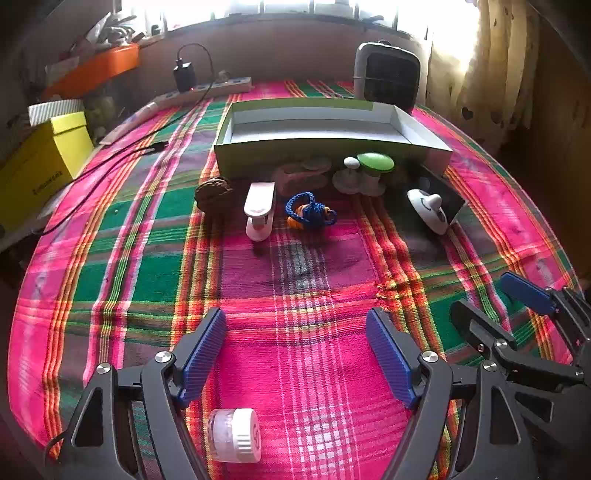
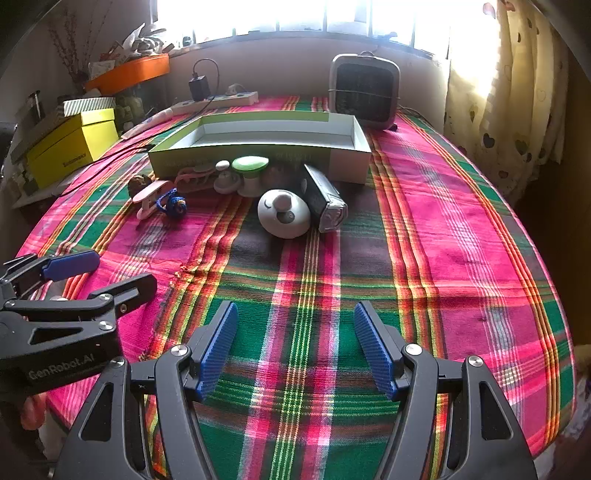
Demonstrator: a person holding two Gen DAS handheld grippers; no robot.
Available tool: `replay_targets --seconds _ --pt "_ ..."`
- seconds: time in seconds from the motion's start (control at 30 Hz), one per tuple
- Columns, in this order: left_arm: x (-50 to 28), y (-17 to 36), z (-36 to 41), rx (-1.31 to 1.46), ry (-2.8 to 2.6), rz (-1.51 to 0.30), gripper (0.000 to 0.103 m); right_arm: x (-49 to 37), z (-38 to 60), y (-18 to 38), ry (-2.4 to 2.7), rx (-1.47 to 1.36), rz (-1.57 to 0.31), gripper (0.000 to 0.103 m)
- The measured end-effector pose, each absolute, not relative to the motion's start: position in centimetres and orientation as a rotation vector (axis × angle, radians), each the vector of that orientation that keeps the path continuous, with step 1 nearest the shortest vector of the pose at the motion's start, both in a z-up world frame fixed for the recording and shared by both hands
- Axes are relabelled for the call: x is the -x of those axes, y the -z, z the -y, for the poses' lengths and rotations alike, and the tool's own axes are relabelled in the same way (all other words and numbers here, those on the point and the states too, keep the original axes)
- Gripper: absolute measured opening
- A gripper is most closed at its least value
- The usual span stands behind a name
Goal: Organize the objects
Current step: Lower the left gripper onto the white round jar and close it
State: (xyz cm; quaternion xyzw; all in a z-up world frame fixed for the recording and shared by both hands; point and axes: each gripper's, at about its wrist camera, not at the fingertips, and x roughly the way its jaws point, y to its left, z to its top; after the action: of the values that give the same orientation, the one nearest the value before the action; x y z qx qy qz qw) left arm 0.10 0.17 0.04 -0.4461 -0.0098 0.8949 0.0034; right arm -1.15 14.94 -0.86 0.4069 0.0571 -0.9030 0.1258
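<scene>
Both jaws agape, empty: small items clustered well ahead, touching the empty tray (image 1: 325,147); lidded jar (image 1: 234,435) beneath left gripper (image 1: 297,354) risks being overlooked or knocked rolling.

Bright overexposed window (image 2: 295,18) at back, cream heart-print curtain (image 2: 498,92) on right, plaid pink/green tablecloth (image 2: 443,221) over table, orange shelf (image 2: 129,72) far left w/ clutter.

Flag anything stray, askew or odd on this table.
One small jar lies on its side near the table's front edge, beside the left gripper, far from the other items clustered in front of the empty box. A white knobbed lid sits tilted there. Nothing looks spilled.
</scene>
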Motion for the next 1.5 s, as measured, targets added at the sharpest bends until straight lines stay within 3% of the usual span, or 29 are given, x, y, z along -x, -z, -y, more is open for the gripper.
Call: replay_targets --seconds 1.5 --pt "-3.3 -3.2 3.2 1.243 -2.894 0.114 0.077 0.3 -15.4 0.1 2.637 -1.156 -0.092 0.066"
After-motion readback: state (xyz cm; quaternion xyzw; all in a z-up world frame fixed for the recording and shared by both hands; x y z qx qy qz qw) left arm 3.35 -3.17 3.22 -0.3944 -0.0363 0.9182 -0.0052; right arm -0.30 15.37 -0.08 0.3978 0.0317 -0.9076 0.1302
